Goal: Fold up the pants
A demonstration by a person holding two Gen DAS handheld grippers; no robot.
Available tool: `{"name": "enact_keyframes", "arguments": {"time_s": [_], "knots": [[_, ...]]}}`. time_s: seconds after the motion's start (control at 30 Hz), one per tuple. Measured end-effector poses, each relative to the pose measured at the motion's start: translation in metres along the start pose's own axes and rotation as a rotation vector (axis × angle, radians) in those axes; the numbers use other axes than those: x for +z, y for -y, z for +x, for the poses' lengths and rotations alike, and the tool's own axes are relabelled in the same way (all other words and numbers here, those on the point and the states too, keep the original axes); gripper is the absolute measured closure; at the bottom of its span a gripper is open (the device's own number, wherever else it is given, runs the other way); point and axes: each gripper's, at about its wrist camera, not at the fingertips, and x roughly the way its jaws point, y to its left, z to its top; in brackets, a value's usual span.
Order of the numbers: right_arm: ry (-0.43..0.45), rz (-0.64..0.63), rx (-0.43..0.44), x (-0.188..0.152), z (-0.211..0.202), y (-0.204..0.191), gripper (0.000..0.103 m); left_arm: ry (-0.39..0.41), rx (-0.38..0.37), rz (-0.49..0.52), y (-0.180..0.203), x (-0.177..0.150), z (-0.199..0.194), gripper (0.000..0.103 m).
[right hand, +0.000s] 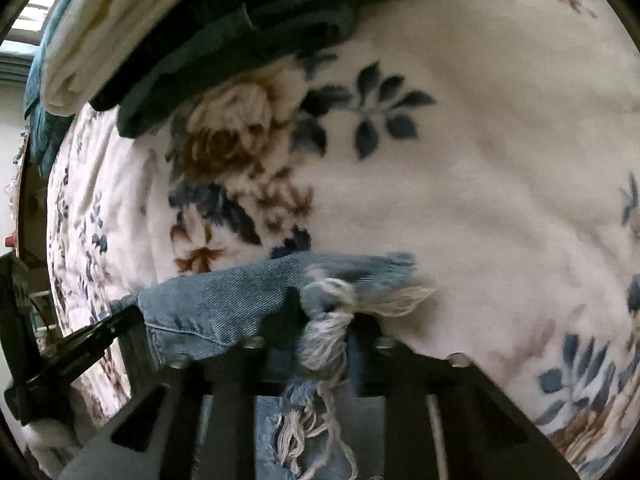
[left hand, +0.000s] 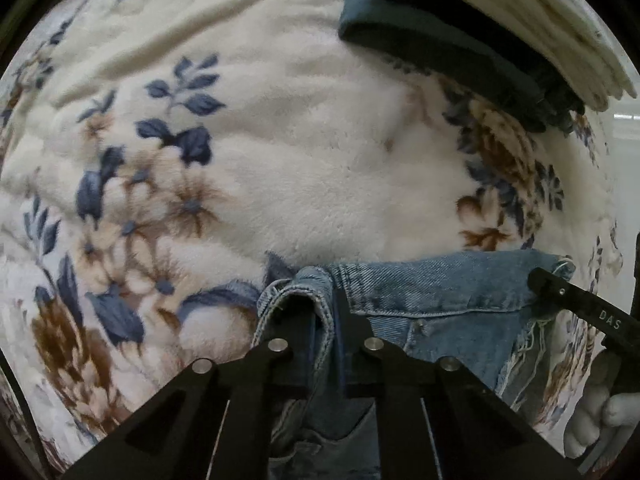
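You are holding your left gripper [left hand: 326,320] clamped on a rolled, stitched edge of the denim pants [left hand: 440,300], probably the waistband or a seam; the jaws are pinching the fold between them. Your right gripper [right hand: 326,328] is likewise closed, biting a frayed corner of the same denim where pale loose threads [right hand: 320,344] are bunching out between the jaws. The stretch of cloth between your two grips is hanging fairly taut, just above a plush floral blanket [left hand: 280,168] that is covering the bed or table beneath. In the left view, your right gripper is showing at the far edge, gripped by a light-gloved hand [left hand: 600,420].

To do this fold well, you should be keeping both grips level and the edge between them straight, then carrying it evenly over the rest of the garment so the corners are landing square. The frayed corner is a weak hold; threads alone may be slipping, so be checking that solid fabric is inside the jaws.

Beyond the pants, a stack of folded clothes [left hand: 460,40], dark teal under cream, is sitting well apart at the blanket's far side. The legs and most of the pants are falling below both cameras, so you cannot tell how far the folding has gone.
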Motion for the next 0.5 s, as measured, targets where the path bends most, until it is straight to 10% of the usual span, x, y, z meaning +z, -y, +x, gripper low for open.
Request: {"name": "enact_keyframes", "arguments": {"time_s": [0.5], "knots": [[0.181,-0.07,0.136,-0.167,-0.168,-0.01,0.093,0.17,-0.169,-0.06,-0.011,-0.123,-0.152,0.098]]}}
